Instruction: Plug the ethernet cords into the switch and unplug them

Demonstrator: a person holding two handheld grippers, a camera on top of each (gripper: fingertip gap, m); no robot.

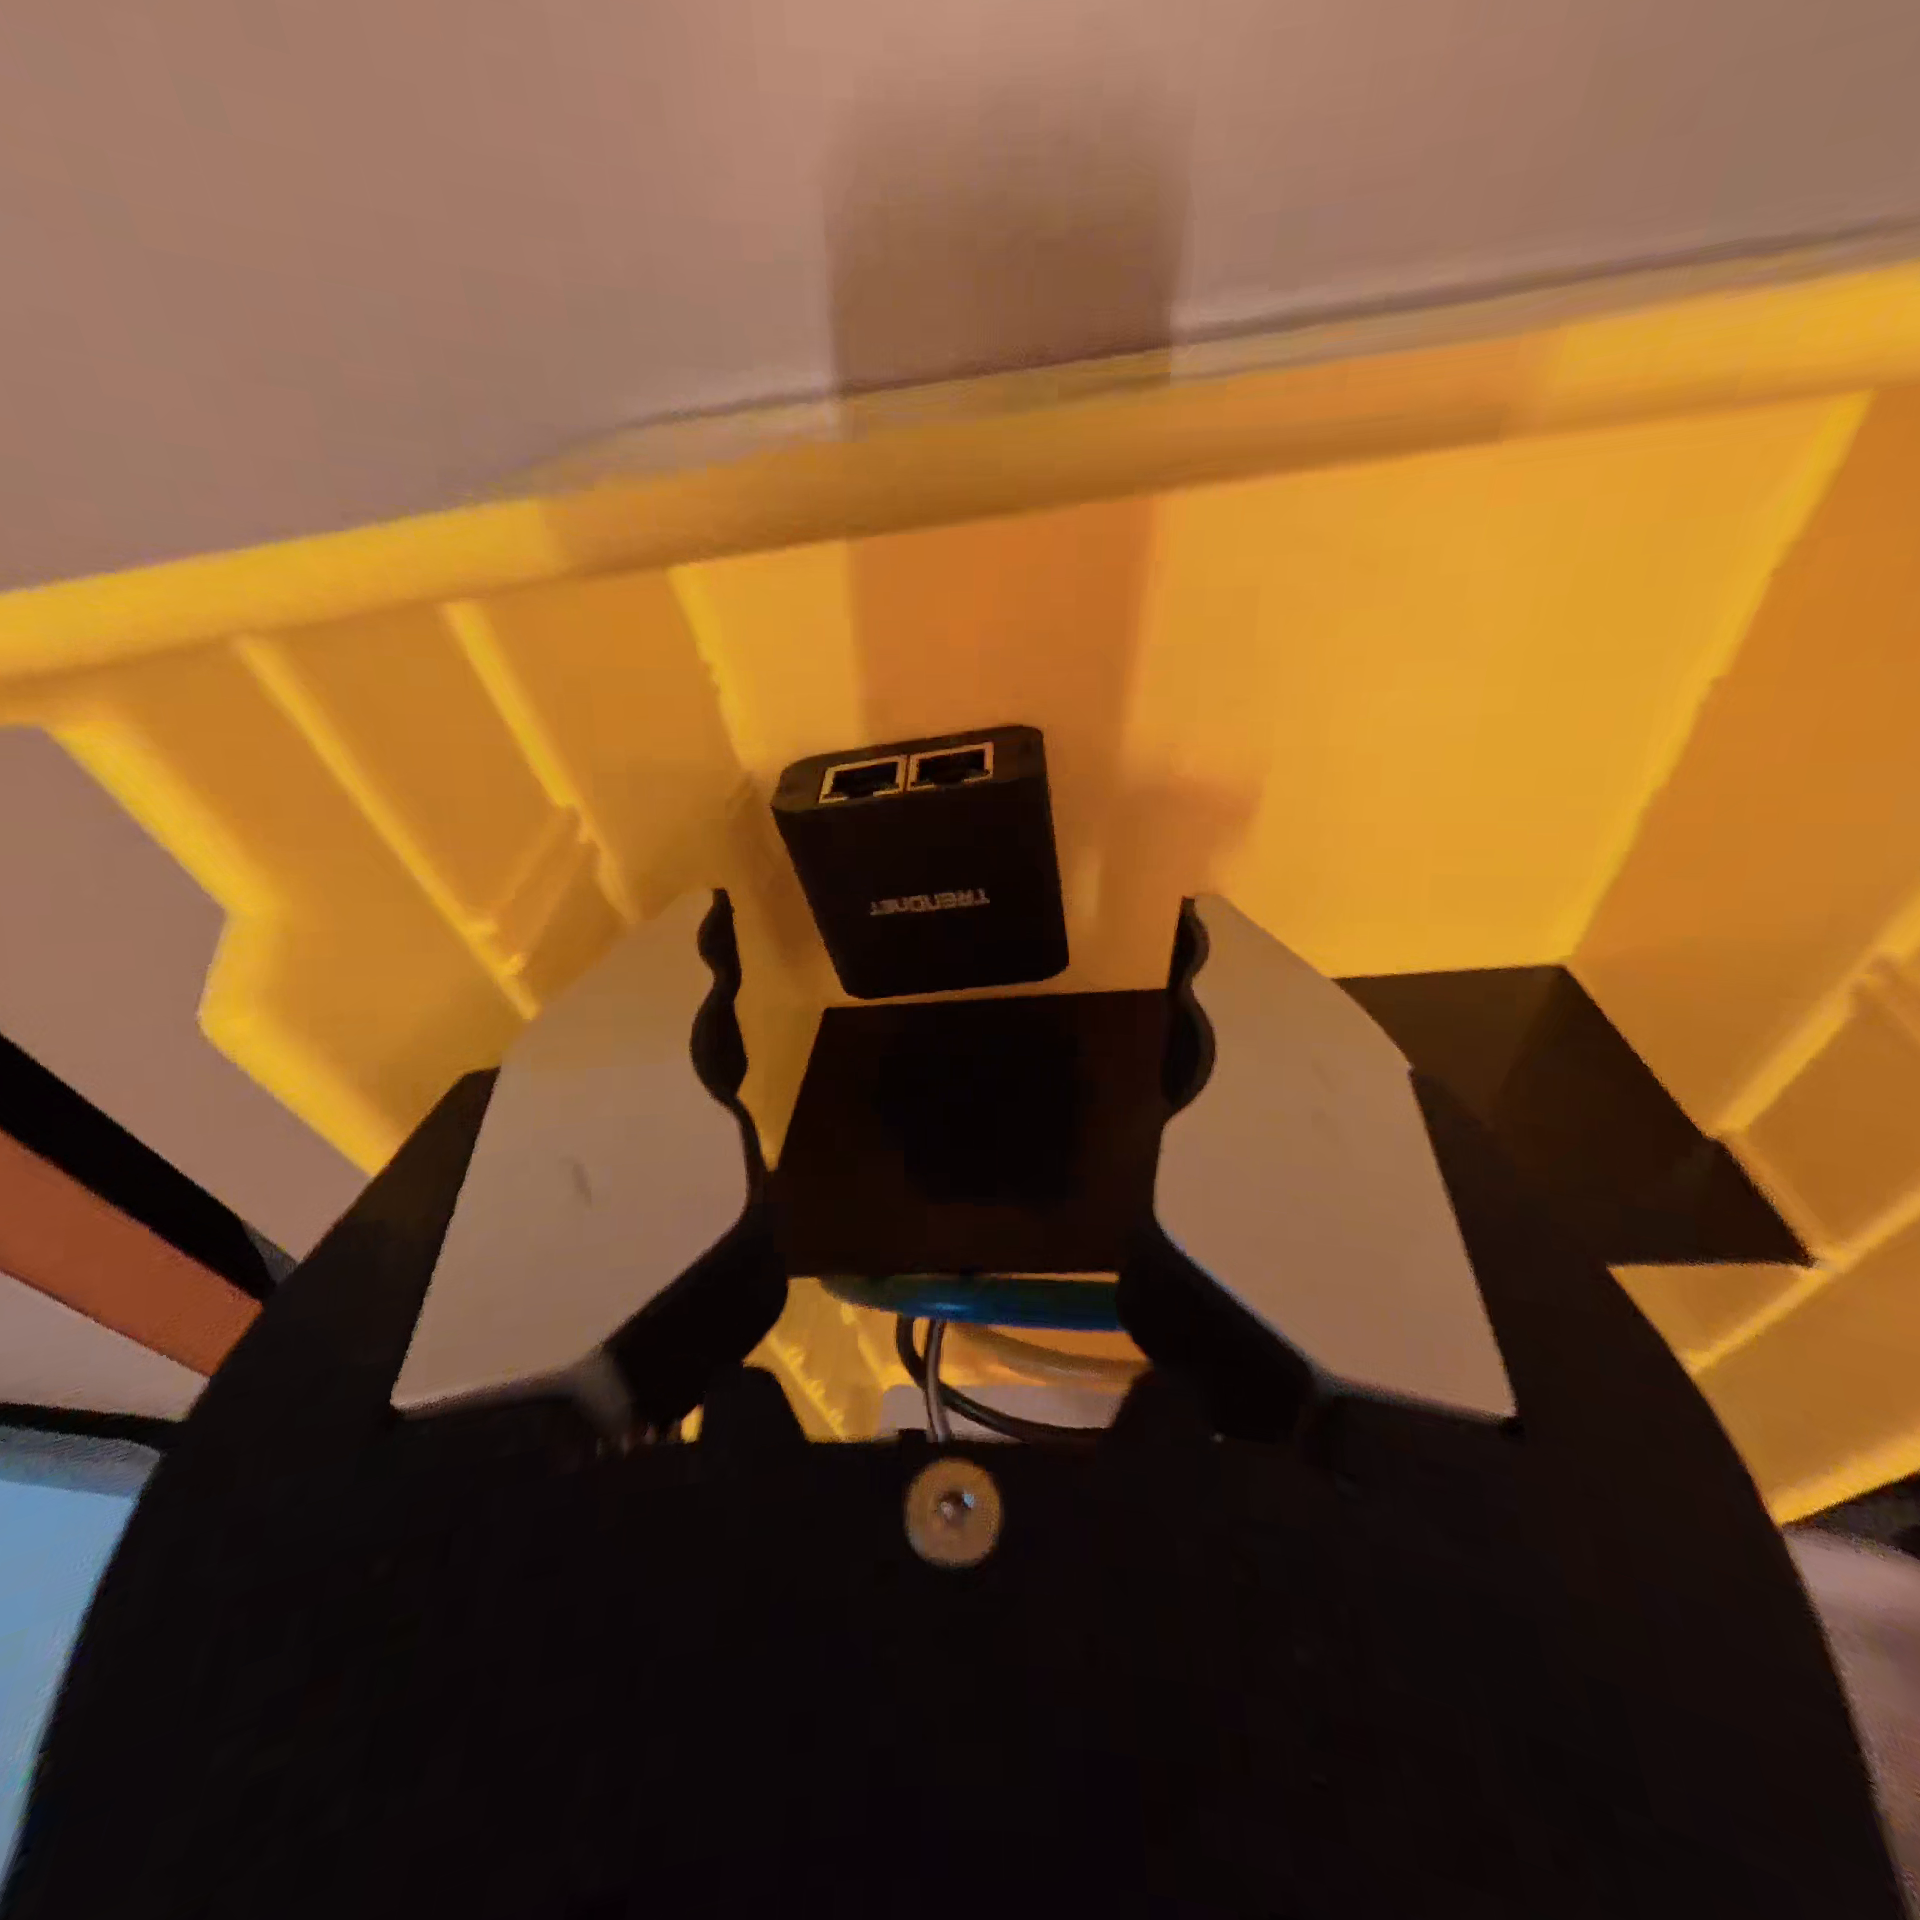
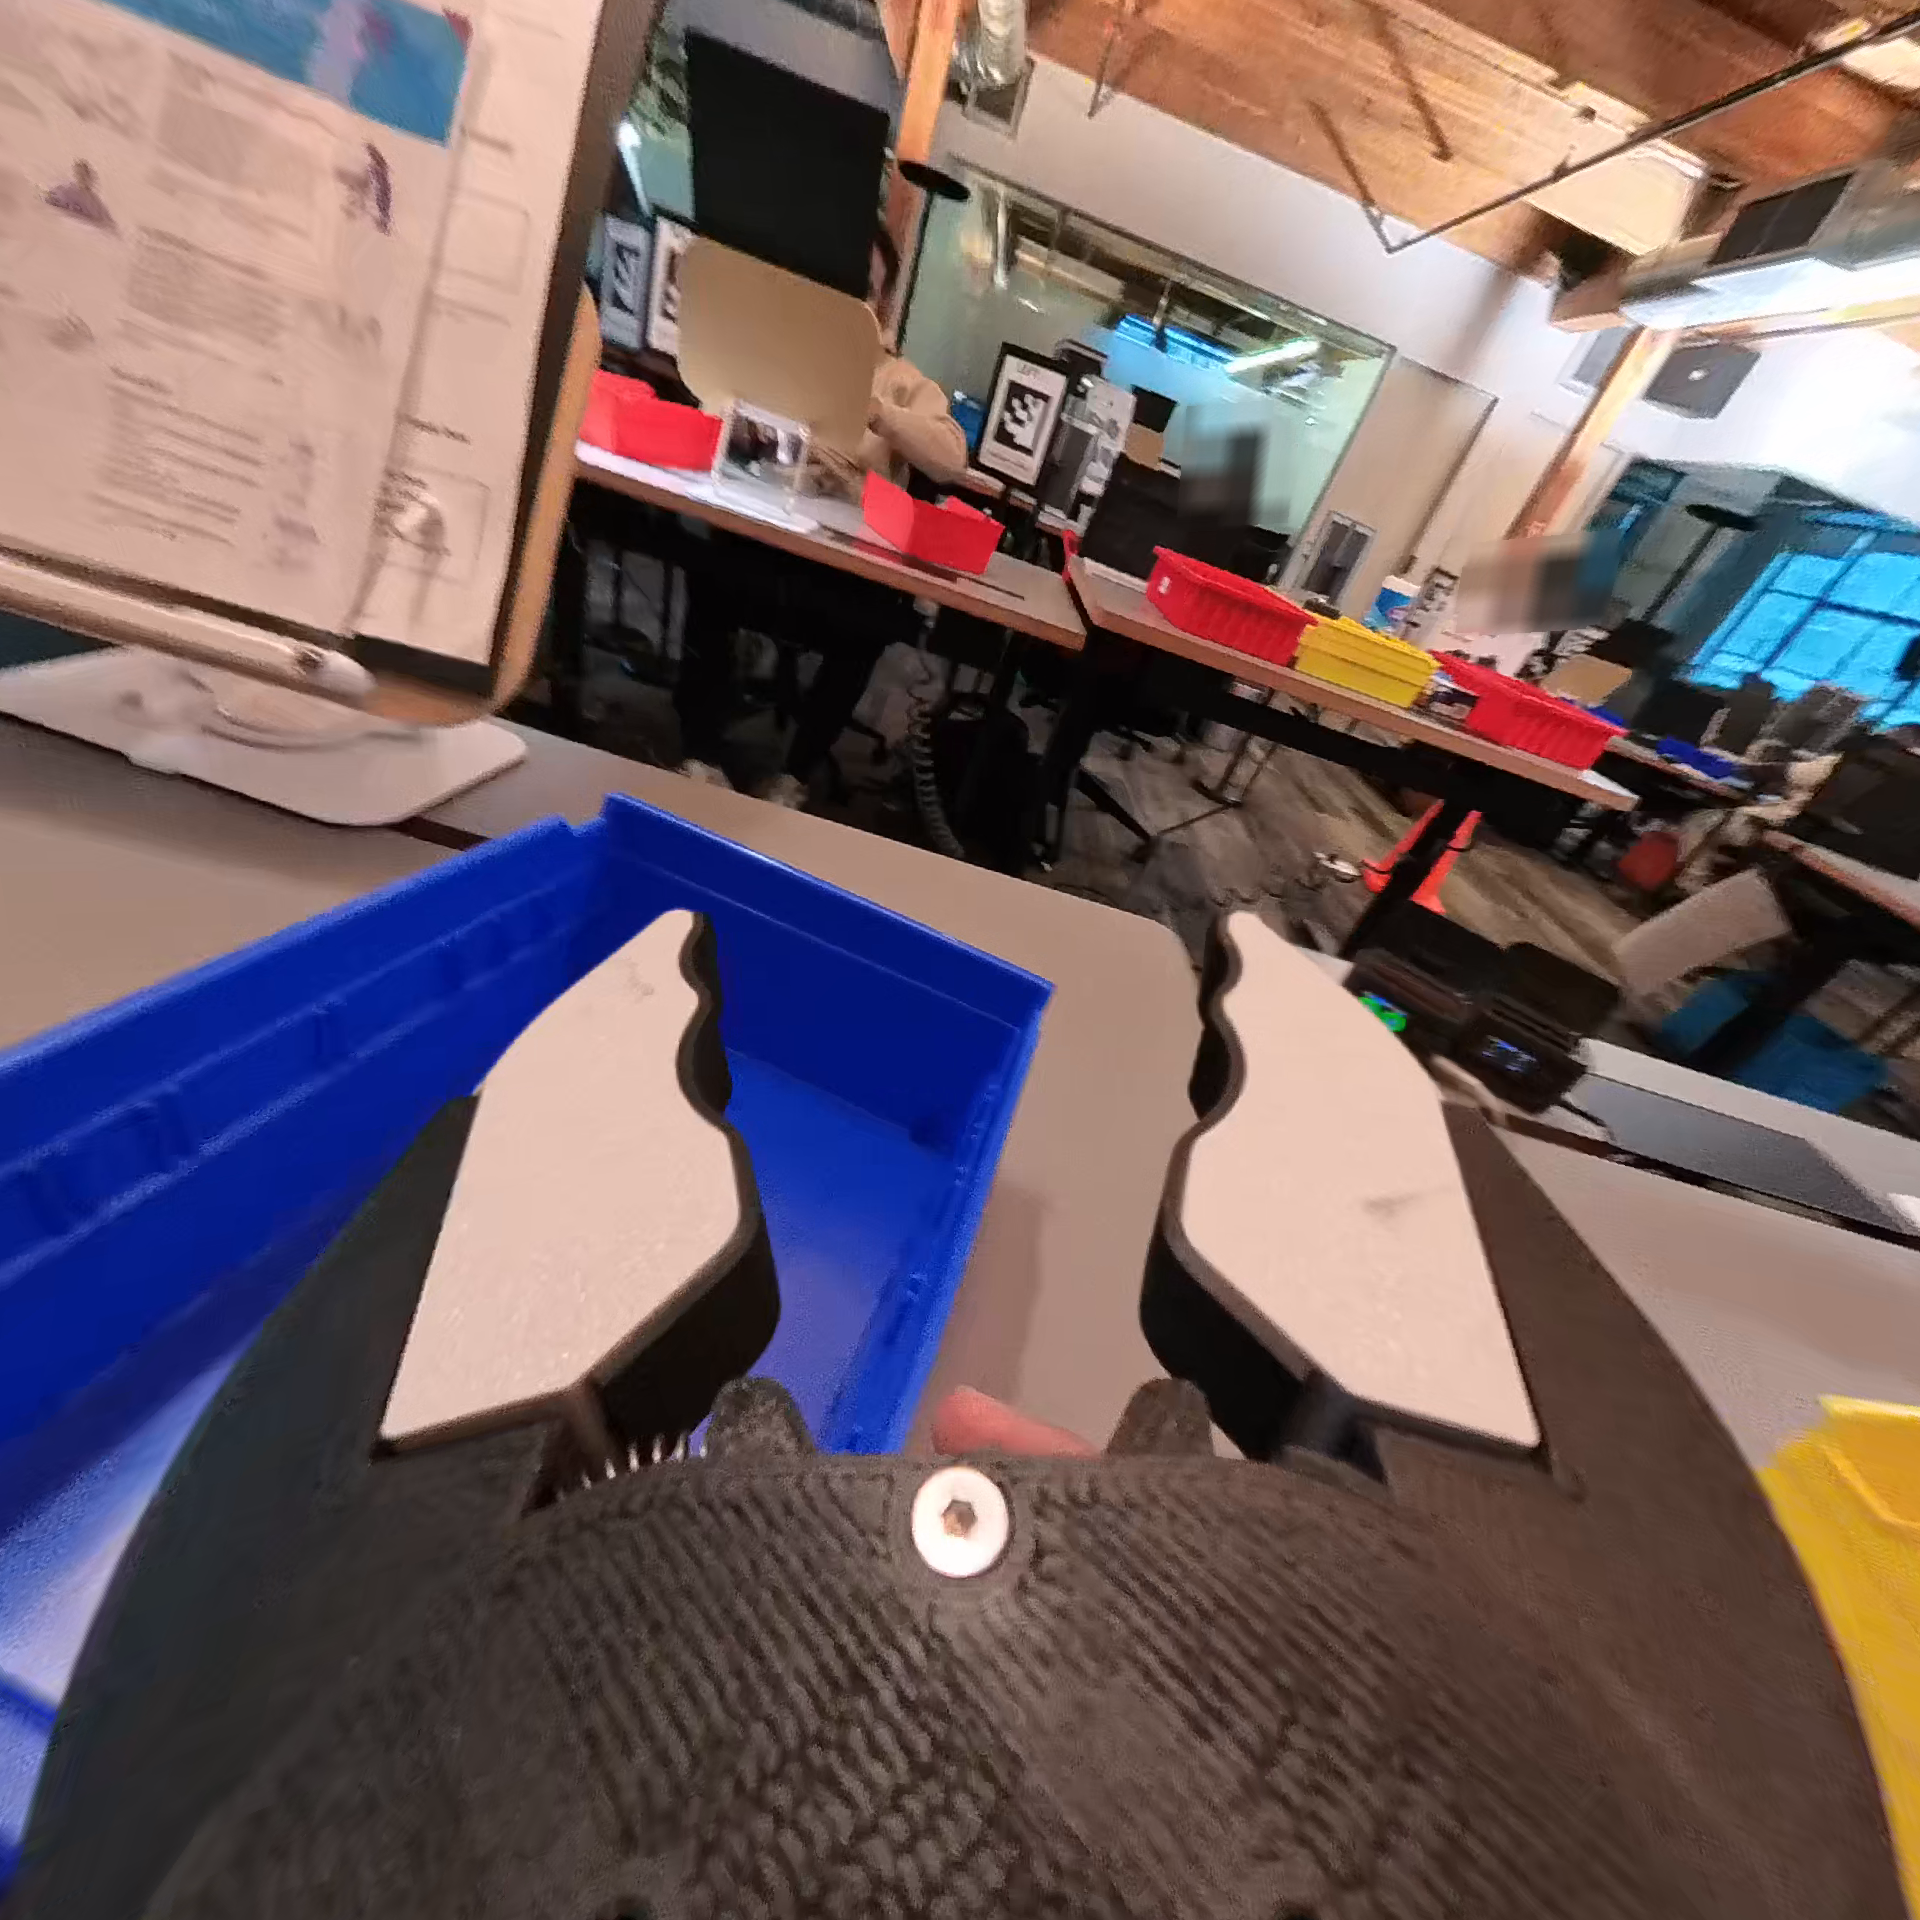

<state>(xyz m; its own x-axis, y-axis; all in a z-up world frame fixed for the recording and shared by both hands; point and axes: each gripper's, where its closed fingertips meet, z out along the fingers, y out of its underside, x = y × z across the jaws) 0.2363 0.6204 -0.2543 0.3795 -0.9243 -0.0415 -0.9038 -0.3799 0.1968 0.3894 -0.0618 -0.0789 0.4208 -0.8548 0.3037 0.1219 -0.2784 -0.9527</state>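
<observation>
In the left wrist view a small black device (image 1: 920, 862) with two empty ethernet ports leans against the inner wall of a yellow bin (image 1: 1403, 675). Below it lies a larger flat black box (image 1: 1558, 1122), the switch, reaching under my fingers to the right. A coiled blue cord (image 1: 966, 1299) and thin black and white cords (image 1: 935, 1361) lie beneath it. My left gripper (image 1: 951, 935) is open and empty, hovering over the box just short of the small device. My right gripper (image 2: 956, 935) is open and empty above the near end of a blue bin (image 2: 312, 1091).
A screen on a white stand (image 2: 312, 748) sits behind the blue bin at the left. The grey table (image 2: 1091, 987) ends just past the bin. A yellow bin corner (image 2: 1849, 1558) shows at the right. Farther tables carry red and yellow bins, with a person seated there. The gap from one gripper's tips to the other's is roughly 70 cm.
</observation>
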